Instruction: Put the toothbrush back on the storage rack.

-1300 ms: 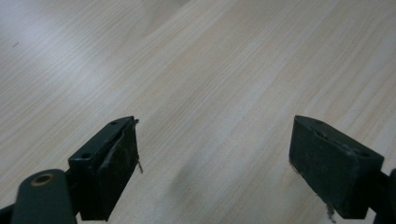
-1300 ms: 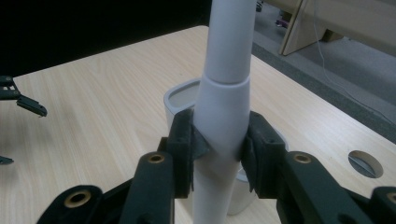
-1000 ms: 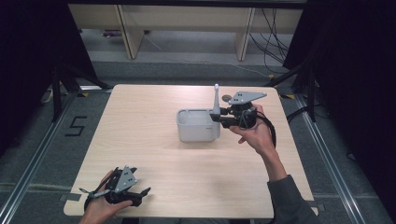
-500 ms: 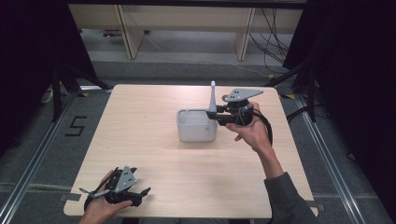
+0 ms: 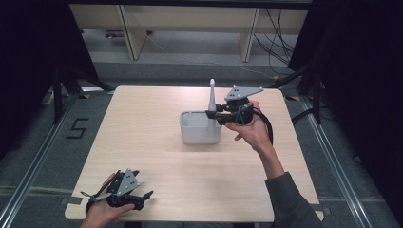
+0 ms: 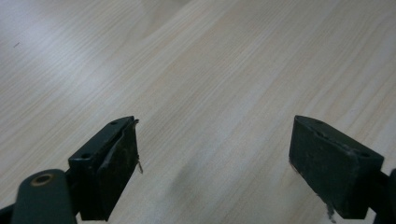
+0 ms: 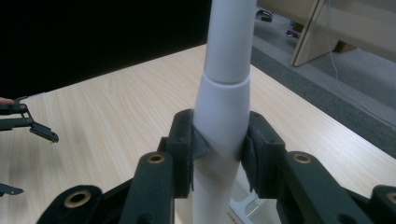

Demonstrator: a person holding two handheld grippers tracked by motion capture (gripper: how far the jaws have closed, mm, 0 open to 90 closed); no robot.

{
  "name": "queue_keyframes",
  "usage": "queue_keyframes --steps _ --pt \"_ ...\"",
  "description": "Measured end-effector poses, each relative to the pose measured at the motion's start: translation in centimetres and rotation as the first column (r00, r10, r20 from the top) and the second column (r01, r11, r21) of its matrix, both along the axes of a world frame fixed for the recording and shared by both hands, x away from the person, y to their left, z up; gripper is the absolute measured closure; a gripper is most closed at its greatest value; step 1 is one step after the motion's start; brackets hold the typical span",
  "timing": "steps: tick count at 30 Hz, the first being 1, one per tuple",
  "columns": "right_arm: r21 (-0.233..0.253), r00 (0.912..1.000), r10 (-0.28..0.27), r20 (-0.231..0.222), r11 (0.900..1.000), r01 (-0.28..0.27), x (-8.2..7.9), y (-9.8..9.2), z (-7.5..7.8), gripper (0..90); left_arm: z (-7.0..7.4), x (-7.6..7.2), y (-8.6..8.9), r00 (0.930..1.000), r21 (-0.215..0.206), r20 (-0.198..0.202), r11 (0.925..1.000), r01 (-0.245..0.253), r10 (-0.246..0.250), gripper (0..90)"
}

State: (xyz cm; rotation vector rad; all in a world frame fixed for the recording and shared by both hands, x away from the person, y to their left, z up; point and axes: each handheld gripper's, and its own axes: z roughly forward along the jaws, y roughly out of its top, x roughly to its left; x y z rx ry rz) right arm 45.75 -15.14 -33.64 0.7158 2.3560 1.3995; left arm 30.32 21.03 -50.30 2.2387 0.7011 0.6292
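My right gripper [image 7: 219,154] is clenched on a white stick [image 7: 224,107], one black jaw pressed to each side of its thicker lower section, just under the step where it narrows. In the right gripper view the stick rises from bottom centre straight up through the top edge, close to upright and centred between the jaws. In the high view the stick [image 5: 212,102] stands right of centre, its lower end going down at the right side of the grey bin [image 5: 199,135], with the gripper [image 5: 215,114] clamped on it just above the bin's rim. I cannot tell whether the tip rests on the bin floor.

I judge the step in hand to be standing the stick in the bin or drawing it out. To do it well I would keep the stick vertical, move straight along its axis, and keep it off the bin's right wall so the bin does not slide or tip. I would not loosen the grip until the stick is supported.

My left gripper [image 5: 124,195] lies at the lower left of the table [image 5: 142,118], well apart from the bin, jaws spread wide over bare wood and holding nothing.
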Motion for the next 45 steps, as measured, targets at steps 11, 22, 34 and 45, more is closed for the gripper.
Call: queue_keyframes --steps 11,22,34,45 --pt "0.006 1.0000 0.006 -0.002 1.000 -0.006 0.6 1.0 0.3 67.1 0.0 0.0 0.0 1.0000 -0.001 -0.004 1.0000 0.005 -0.005 15.2" --pt "-0.005 0.9999 0.011 0.002 1.000 -0.011 1.3 2.4 1.6 67.1 0.1 0.0 0.1 0.9999 0.005 -0.008 0.9999 0.011 -0.010 15.1" --pt "0.017 0.9998 -0.012 0.017 1.000 0.011 2.4 2.7 2.2 67.0 0.1 0.0 0.1 0.9999 0.006 -0.007 0.9999 0.010 -0.010 15.2" --pt "0.034 0.9989 -0.045 0.011 0.998 0.045 4.0 3.1 2.2 67.0 0.1 0.0 0.1 1.0000 0.012 -0.005 0.9999 0.008 -0.008 15.1"
